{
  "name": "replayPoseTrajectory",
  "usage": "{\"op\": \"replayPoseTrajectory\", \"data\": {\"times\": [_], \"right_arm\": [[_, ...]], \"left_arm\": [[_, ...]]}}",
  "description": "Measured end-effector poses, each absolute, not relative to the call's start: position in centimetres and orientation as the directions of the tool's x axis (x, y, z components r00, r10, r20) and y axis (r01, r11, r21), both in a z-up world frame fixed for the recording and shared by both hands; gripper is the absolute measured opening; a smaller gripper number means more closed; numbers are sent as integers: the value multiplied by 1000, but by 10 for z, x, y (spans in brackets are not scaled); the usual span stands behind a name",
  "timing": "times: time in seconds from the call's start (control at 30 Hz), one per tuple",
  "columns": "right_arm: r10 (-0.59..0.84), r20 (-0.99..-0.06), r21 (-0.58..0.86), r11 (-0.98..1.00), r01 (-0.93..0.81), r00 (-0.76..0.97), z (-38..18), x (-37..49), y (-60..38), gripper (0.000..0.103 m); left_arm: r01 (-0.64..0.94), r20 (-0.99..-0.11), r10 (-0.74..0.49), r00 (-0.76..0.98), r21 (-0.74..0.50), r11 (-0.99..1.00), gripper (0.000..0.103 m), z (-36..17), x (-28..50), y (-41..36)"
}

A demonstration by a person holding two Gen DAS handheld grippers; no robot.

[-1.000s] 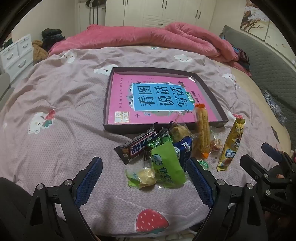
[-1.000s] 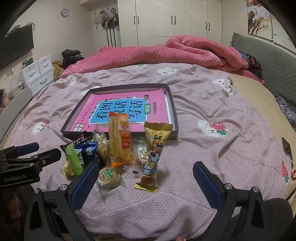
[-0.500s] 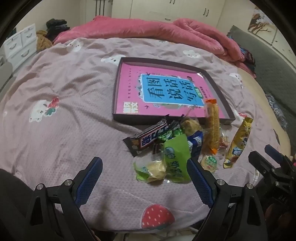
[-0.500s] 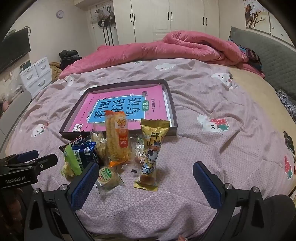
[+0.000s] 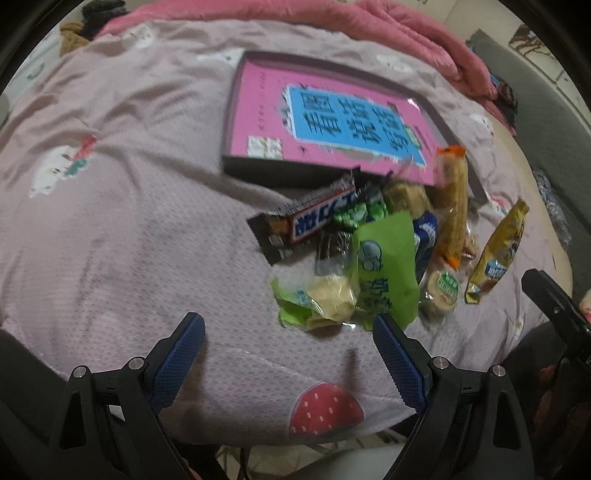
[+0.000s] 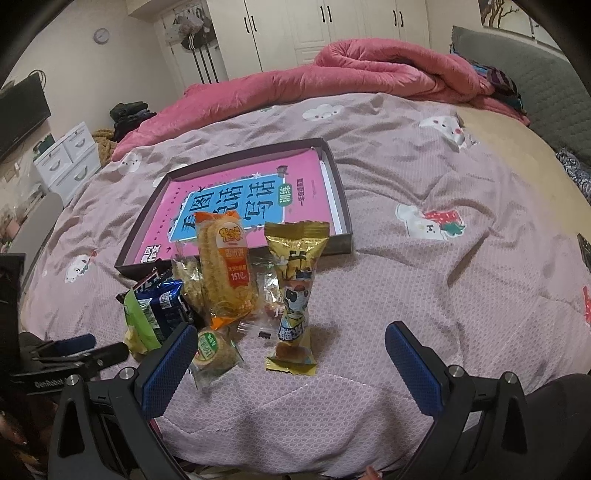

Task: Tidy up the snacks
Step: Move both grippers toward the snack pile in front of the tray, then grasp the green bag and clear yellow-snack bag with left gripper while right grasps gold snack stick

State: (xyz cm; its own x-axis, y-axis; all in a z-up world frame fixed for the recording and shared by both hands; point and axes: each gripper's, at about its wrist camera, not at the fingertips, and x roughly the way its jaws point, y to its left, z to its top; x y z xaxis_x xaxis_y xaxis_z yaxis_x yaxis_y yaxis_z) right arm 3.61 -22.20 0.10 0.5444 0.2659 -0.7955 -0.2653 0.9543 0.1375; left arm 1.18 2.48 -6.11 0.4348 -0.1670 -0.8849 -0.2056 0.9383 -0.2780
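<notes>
A pile of wrapped snacks lies on the bed in front of a shallow dark tray (image 5: 258,170) (image 6: 341,206) that holds a pink book (image 5: 258,110) (image 6: 236,199). The pile has a chocolate bar (image 5: 314,221), a green packet (image 5: 384,266), an orange rice-cracker pack (image 6: 225,266) (image 5: 452,206), a gold packet (image 6: 297,288) (image 5: 498,251) and a small round green-label cake (image 6: 212,350) (image 5: 443,291). My left gripper (image 5: 288,354) is open and empty, just short of the green packet. My right gripper (image 6: 291,362) is open and empty, near the gold packet's lower end.
The bed has a mauve cartoon-print cover (image 6: 424,280) and a pink duvet (image 6: 388,74) heaped at the far side. White drawers (image 6: 70,158) stand at the left, wardrobes (image 6: 314,33) behind, a grey headboard (image 6: 517,74) at the right.
The left gripper has moved forward and down toward the snack pile, which now looks larger and blurred. The right gripper has edged closer to the gold packet. Both stay open.
</notes>
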Motion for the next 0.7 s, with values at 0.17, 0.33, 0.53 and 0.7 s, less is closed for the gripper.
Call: {"op": "replayPoseTrajectory", "data": {"times": [0.17,0.33,0.53,0.7], "right_arm": [[275,-806,159,954,-256,524,-3,41,-224,102],[281,-828,182,953,-241,485,-12,50,-226,102],[300,-839,221,950,-219,453,-22,63,-229,102],[311,-836,243,949,-203,452,-25,72,-229,89]], "left_arm": [[-191,-885,-211,415,-311,931,93,-69,16,26],[-168,-874,-239,423,-335,927,76,-67,19,27],[-171,-898,-224,379,-306,936,62,-70,24,33],[-157,-899,-227,374,-303,940,56,-70,26,32]]}}
